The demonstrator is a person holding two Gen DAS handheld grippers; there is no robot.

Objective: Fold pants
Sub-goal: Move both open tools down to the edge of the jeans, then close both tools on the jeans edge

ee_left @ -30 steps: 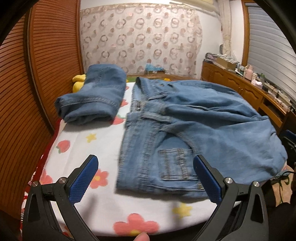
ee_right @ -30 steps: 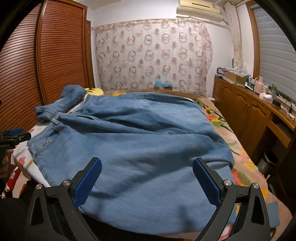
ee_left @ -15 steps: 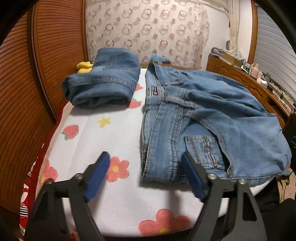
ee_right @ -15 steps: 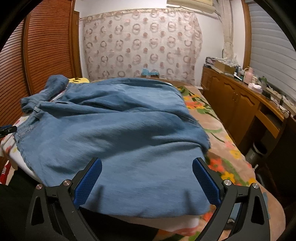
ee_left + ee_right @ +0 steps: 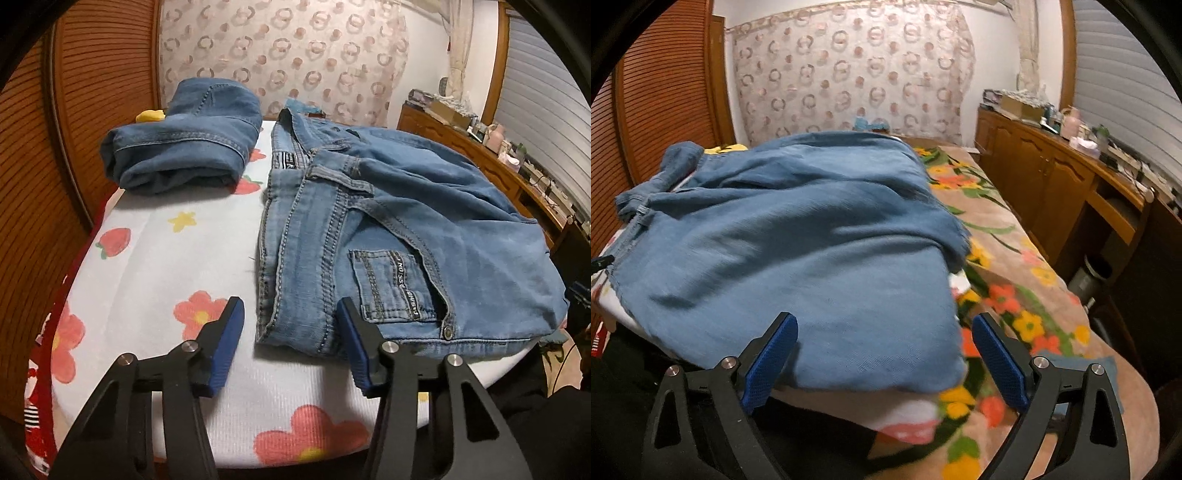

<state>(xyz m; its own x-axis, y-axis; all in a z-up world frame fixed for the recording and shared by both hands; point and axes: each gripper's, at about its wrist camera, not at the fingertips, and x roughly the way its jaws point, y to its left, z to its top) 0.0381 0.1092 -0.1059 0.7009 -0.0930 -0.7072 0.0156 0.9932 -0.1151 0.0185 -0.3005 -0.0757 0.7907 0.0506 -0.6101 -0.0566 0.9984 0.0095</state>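
**Both grippers draw in on the near edge of the jeans**

Since half a second ago the left gripper (image 5: 291,341) has moved closer to the light blue denim pants (image 5: 388,236), and its blue-padded fingers have narrowed; they are now parted around the near left corner of the waistband without pinching it. The right gripper (image 5: 884,360) has also come nearer, so that the near hem of the pants (image 5: 798,266) now lies between its spread fingers, which hold nothing.

Going left to right in the left wrist view: a brown slatted wooden door (image 5: 33,155) runs along the far left. Next to it, on the white bedsheet printed with strawberries, stars and flowers (image 5: 159,258), sits a darker blue folded pair of jeans (image 5: 184,147), with a small yellow object (image 5: 149,116) just behind it. To the right of this, apart from it, the light blue pants lie flat, the waistband toward the left, a buttoned back pocket (image 5: 395,288) facing up near the front edge. A wooden dresser crowded with small items (image 5: 491,155) stands along the right.

In the right wrist view the pants cover most of the bed, their right edge resting on a beige blanket with orange and yellow flowers (image 5: 1004,258). A patterned curtain with rings (image 5: 849,74) hangs behind.
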